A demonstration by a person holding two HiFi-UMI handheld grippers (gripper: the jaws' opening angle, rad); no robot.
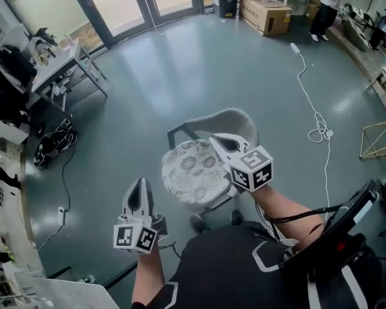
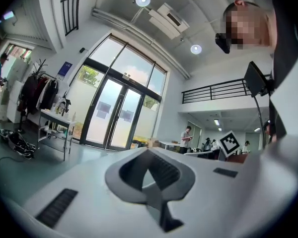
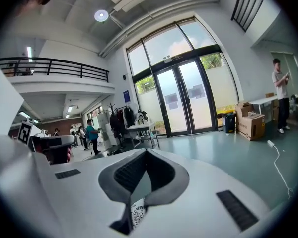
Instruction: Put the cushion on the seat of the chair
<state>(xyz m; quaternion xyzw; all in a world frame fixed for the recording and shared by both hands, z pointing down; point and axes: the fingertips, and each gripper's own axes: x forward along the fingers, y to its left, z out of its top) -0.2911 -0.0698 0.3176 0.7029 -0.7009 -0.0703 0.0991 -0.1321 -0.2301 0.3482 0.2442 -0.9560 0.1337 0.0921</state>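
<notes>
The left hand-held gripper (image 1: 139, 187) has its jaws pressed together on nothing and hangs over bare floor (image 1: 180, 69). The right hand-held gripper (image 1: 217, 140) is also closed and empty. Just below its tip, to the left, the patterned cushion (image 1: 193, 172) lies flat on the seat of the grey chair (image 1: 230, 120). The chair's backrest curves just beyond this gripper. The cushion is to the right of the left hand-held gripper and clear of it.

Neither tool touches the cushion, so the placing looks done. The main risk is a knock. The chair seems to stand on wheels (image 1: 198, 223), so a bump from the right hand-held gripper above it could roll it or push the cushion toward the seat's edge. That gripper hides the cushion's far side, so whether it sits centred cannot be told.
</notes>
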